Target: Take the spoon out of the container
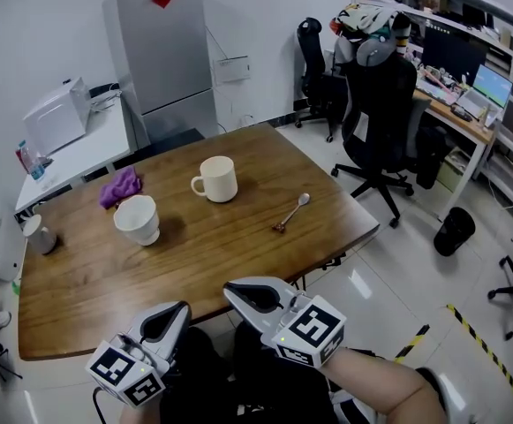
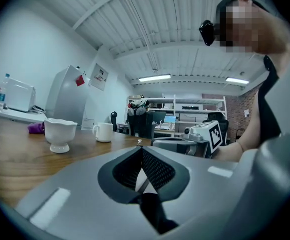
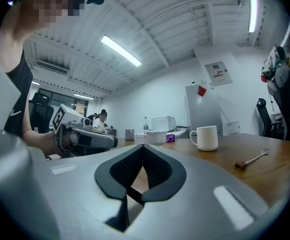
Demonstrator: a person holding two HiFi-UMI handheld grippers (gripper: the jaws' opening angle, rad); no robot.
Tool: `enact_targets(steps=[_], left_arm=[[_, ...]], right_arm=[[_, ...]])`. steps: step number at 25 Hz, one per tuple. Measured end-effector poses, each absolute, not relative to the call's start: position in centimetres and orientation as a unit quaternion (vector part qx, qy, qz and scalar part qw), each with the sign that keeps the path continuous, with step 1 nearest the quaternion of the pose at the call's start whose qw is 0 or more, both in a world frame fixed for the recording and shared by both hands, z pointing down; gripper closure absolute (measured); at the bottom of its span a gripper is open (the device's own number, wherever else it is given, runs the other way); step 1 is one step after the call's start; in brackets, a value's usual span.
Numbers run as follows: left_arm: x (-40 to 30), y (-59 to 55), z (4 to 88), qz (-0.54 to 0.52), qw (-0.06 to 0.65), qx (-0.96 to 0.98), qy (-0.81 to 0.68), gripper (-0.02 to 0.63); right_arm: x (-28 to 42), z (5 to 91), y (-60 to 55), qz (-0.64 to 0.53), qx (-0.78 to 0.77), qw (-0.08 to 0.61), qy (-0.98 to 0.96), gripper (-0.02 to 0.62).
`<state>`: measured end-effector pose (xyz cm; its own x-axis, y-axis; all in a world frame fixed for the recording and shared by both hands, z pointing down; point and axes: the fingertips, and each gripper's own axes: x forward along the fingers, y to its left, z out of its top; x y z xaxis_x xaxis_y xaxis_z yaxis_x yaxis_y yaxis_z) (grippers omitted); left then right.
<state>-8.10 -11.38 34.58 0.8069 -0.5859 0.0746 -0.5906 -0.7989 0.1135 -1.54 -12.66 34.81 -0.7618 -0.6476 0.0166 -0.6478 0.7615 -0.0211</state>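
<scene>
A metal spoon [image 1: 291, 213] lies flat on the wooden table [image 1: 238, 254], right of centre and outside both cups; the right gripper view shows the spoon [image 3: 252, 160] too. A white mug [image 1: 216, 179] stands at mid-table, and a white footed cup [image 1: 138, 219] to its left. My left gripper [image 1: 178, 307] and right gripper [image 1: 230, 288] hover side by side at the table's near edge, both shut and holding nothing. In the left gripper view the left gripper [image 2: 142, 149] faces the footed cup [image 2: 60, 134] and mug [image 2: 103, 132]. The right gripper [image 3: 144, 146] points toward the mug [image 3: 206, 137].
A purple cloth [image 1: 120, 186] and a small grey cup [image 1: 41, 235] sit on the table's left side. Behind stand a grey fridge [image 1: 163, 51] and a white side counter [image 1: 79, 148]. Black office chairs [image 1: 380, 104], a desk and a black bin [image 1: 455, 230] are to the right.
</scene>
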Motion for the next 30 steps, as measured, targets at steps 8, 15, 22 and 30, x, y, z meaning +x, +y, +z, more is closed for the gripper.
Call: enact_targets(steps=[8,15,22,30], left_arm=[[-9.0,-11.0,35.0,0.013,0.065,0.946,-0.318,0.594],[-10.2,-10.8,35.5,0.01,0.069,0.942,-0.327,0.594],[-10.8,-10.8,35.5,0.006,0.072,0.94,-0.334,0.594],[-10.7,-10.6,35.6,0.007,0.075,0.939,-0.336,0.594]], right_arm=[[-2.6,35.6,-12.3,0.018,0.337,0.008,-0.941,0.594],[-3.8,36.2,-12.1,0.021,0.325,0.011,-0.946,0.594],[-4.4,36.2,-12.3,0.019,0.32,0.015,-0.947,0.594],[-4.3,36.2,-12.2,0.018,0.319,0.015,-0.948,0.594]])
